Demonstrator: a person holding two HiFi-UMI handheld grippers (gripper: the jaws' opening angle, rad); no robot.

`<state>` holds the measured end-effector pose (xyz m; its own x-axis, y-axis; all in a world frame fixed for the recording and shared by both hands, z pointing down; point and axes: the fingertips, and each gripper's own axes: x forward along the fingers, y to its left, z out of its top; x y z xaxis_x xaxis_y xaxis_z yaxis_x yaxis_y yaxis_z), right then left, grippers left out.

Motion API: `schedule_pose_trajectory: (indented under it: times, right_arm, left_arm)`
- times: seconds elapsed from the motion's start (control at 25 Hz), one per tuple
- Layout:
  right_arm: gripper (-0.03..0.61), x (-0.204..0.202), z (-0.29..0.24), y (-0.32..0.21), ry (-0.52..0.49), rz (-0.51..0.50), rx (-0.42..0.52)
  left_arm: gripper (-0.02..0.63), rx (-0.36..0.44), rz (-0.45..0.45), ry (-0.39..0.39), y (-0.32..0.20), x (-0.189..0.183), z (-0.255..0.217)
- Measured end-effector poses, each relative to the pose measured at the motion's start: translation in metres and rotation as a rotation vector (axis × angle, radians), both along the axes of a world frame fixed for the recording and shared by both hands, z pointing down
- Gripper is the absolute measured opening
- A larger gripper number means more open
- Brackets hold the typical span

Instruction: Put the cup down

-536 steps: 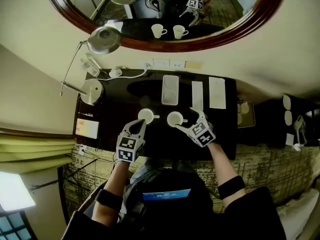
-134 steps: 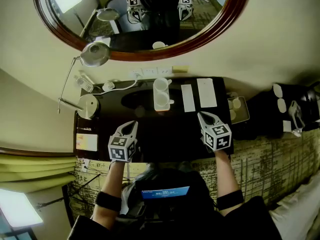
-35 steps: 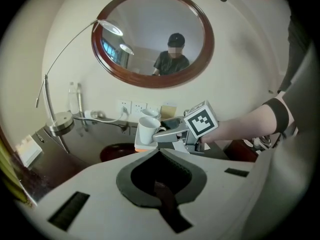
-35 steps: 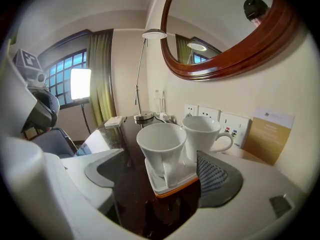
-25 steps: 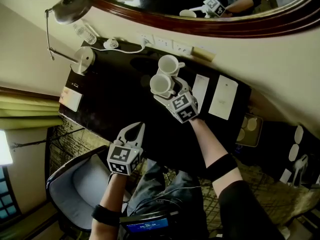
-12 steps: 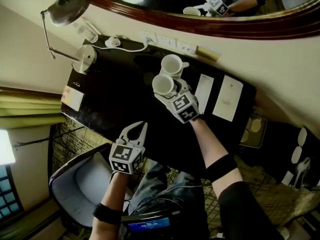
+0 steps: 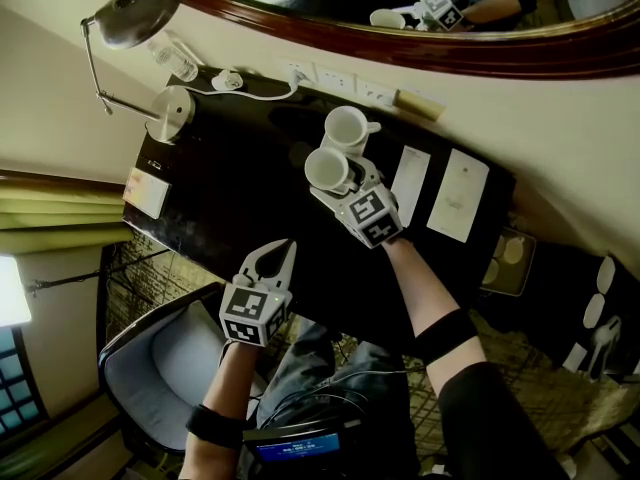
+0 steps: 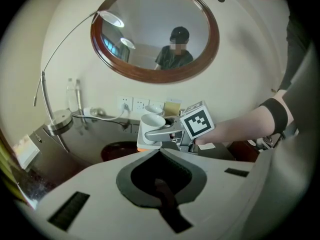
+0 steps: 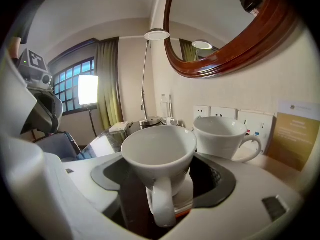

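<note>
While I am looking along the right claw, cup point(image 9: 159, 156): it is standing upright between the two jaws, mouth up, its handle point(image 9: 162, 204) pointing toward the camera. A second cup point(image 9: 225, 136) is standing just beside it, behind.
Right claw point(image 7: 333, 180): its jaws have just been closing and are pinching the lower body of the cup from both sides.
Left claw point(image 7: 278, 250): pressed together, carrying nothing, hanging near the front edge of the surface point(image 7: 230, 198), well apart from both cups.
Contact with the surface: I am not managing to tell if the foot of the cup is resting on it.
Handling: I am judging the cup as glazed ceramic, stiff, rather light, slippery, and easy to chip against its neighbour.
Where to hold: I am thinking the low sides of the body are the good place, but the wall is tapering there, so the cup could be slipping between the pads.
</note>
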<state>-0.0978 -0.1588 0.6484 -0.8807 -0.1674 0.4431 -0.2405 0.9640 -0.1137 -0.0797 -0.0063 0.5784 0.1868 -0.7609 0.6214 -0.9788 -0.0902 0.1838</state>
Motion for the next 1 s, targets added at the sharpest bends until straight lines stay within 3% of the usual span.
schedule_pose_trajectory:
  times: [0.48, 0.72, 1.0]
  right_arm:
    - [0.383, 0.002, -0.029, 0.052, -0.036, -0.088, 0.034]
    - [0.383, 0.004, -0.004, 0.096, 0.010, -0.115, -0.012]
    - [0.383, 0.001, 0.024, 0.104, 0.058, -0.108, -0.040]
  left_arm:
    - [0.001, 0.021, -0.030, -0.002, 0.014, 0.006, -0.010]
    - [0.001, 0.012, -0.045, -0.003, 0.035, 0.002, -0.010]
    - [0.001, 0.001, -0.071, -0.003, 0.048, -0.006, -0.004]
